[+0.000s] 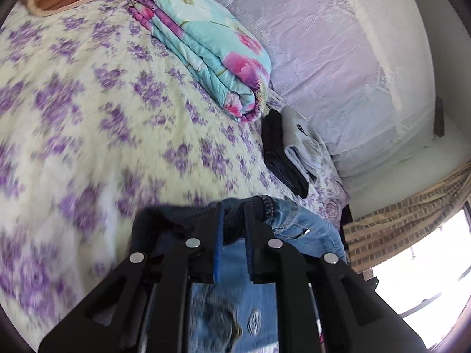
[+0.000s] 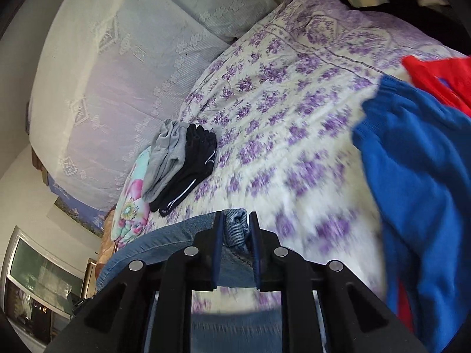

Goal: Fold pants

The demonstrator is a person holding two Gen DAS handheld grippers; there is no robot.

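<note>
Pinching a bunched fold of blue denim between its two blue-padded fingers, the left tool (image 1: pixel 234 226) was clamped on the jeans (image 1: pixel 297 223) near their waistband, where a metal rivet showed at about 3 o'clock from the tips. More of the same denim hung below the fingers toward 6 o'clock, with a round button in view. The right tool (image 2: pixel 237 232) was likewise closed on a gathered piece of the jeans (image 2: pixel 176 235), whose edge ran off toward 9 o'clock across the lower part of that view. Both grips held the pants lifted just above the bed (image 1: pixel 103 123), which was covered in a cream spread with purple flowers.

Out from the left tool, at 1 o'clock, a folded black garment (image 1: pixel 276 153) lay touching a folded grey garment (image 1: pixel 303 141). Beyond them, toward 12 o'clock, a folded turquoise quilt (image 1: pixel 206 47) with pink flowers rested on the bed beside a lace-covered headboard (image 1: pixel 323 44).

From the right tool, the same black and grey pair appeared at 11 o'clock. At 3 o'clock a blue garment (image 2: pixel 418 182) was spread on the bed, with a red garment (image 2: pixel 441 76) touching its upper edge.
</note>
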